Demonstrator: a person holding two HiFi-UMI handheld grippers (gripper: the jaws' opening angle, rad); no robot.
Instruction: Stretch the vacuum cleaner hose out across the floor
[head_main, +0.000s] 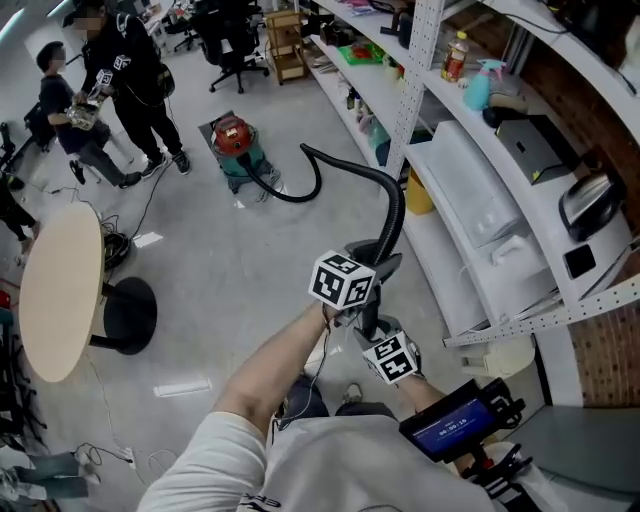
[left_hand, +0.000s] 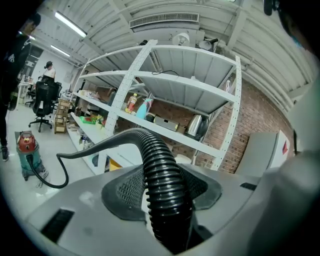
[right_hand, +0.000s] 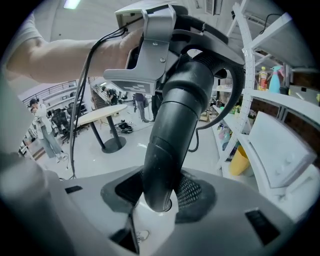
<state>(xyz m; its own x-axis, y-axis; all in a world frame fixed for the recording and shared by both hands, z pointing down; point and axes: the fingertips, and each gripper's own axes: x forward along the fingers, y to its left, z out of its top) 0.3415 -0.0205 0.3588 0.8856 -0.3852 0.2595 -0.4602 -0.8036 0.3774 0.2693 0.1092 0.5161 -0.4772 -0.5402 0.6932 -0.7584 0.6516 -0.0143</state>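
A red and teal vacuum cleaner stands on the grey floor at the back. Its black ribbed hose leaves the floor in a loop and rises to my two grippers near the shelving. My left gripper is shut on the ribbed hose, which arcs away toward the vacuum cleaner. My right gripper, just below and nearer to me, is shut on the hose's smooth black end tube. The tube's tip sits between the right gripper's pads. In the right gripper view the left gripper shows above.
A white metal shelving rack with bottles, boxes and a yellow bin runs along the right. A round wooden table on a black foot stands at the left. People and office chairs are at the back.
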